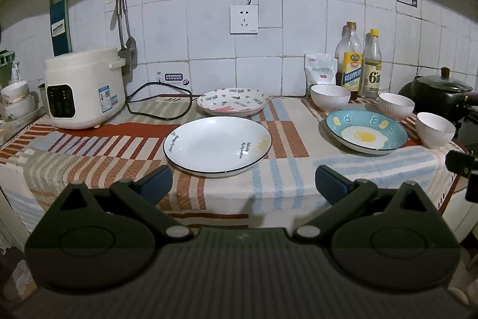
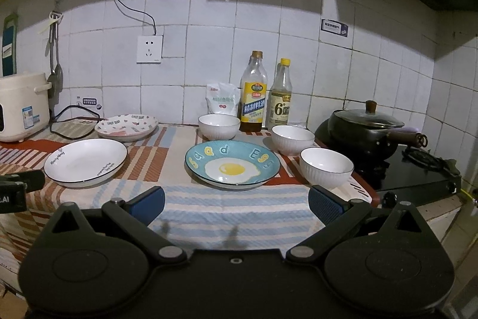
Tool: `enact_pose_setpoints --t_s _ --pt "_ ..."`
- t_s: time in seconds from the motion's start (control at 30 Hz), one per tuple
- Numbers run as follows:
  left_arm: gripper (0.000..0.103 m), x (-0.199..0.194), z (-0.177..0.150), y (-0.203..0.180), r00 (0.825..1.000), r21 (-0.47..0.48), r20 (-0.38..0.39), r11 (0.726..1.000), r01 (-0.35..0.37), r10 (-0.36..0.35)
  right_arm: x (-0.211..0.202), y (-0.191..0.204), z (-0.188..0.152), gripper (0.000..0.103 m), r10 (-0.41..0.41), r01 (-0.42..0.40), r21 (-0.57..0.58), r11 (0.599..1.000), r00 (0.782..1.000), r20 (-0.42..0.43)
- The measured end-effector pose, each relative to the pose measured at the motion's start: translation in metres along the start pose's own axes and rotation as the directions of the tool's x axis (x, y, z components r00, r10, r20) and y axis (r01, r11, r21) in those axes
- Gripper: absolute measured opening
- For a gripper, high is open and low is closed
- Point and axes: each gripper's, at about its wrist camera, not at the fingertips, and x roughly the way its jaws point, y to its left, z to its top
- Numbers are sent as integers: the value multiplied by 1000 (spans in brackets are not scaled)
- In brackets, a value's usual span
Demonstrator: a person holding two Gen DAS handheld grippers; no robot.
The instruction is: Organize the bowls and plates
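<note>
Landmark for all positions: the blue egg plate (image 2: 232,165).

Nearest: both tools held back off the counter's front edge, over the striped cloth (image 2: 209,211), nothing contacted. Left gripper (image 1: 243,184): jaws spread wide, empty. Right gripper (image 2: 236,204): jaws spread wide, empty, lined up almost straight in front of the egg plate. Reading: a start pose, each tool squared to the dish nearest it.

Next back: the egg plate lies flat near the front edge. White plate (image 1: 217,146) sits well to its left, apart from it, directly ahead of the left gripper. Both are shallow with low rims, so a grip probably has to pinch the near rim edge.

Right of the egg plate: a white ribbed bowl (image 2: 326,166), close beside it; contact not resolvable.

Behind the egg plate: two more ribbed bowls, one behind-left (image 2: 219,126) and one behind-right (image 2: 292,139), upright and separate. Patterned plate (image 2: 126,127) sits behind the white plate, far left and back.

Farthest: bottles (image 2: 253,93) and a white pouch (image 2: 222,100) against the tiled wall; rice cooker (image 1: 85,87) far left; lidded black pot (image 2: 366,130) on the stove, far right.

Judgement: nothing stacked yet; task at its beginning. Dishes scattered singly, like items probably meant to nest.
</note>
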Motion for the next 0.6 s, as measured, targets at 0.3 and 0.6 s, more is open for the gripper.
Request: enact_pose_setpoints --t_s 0.3,0.6 --pt "103 2 1 -2 1000 5 -3 1000 9 -8 -1 -1 -1 103 -7 7 -8 1000 1000 8" --pt "103 1 0 -1 1000 10 18 1000 3 -3 -5 -1 -1 103 -1 1 -15 1000 999 43"
